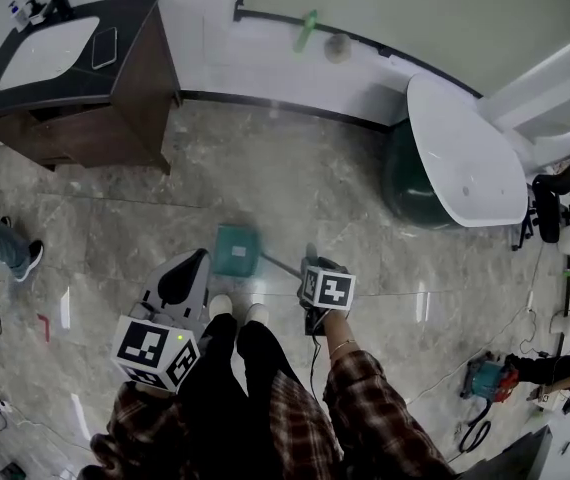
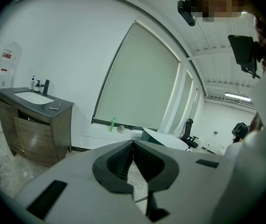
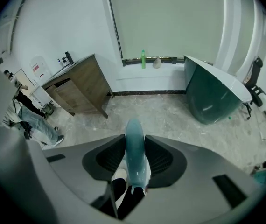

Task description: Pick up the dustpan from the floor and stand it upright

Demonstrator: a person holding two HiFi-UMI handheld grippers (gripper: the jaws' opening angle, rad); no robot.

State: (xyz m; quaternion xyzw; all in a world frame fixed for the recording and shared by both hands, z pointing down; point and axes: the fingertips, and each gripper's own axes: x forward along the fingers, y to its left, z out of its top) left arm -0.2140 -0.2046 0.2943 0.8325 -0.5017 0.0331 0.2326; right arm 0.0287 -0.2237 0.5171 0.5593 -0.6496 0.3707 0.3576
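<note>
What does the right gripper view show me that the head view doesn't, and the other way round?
Only the right gripper view: the right tongs closed on the dustpan by its teal handle, pads against both sides. Only the head view: the dustpan's pan end, ahead of the person's feet, and the left tongs off to its side, not touching it. Both: the vanity, the green bottle on the sill and the bathtub.
</note>
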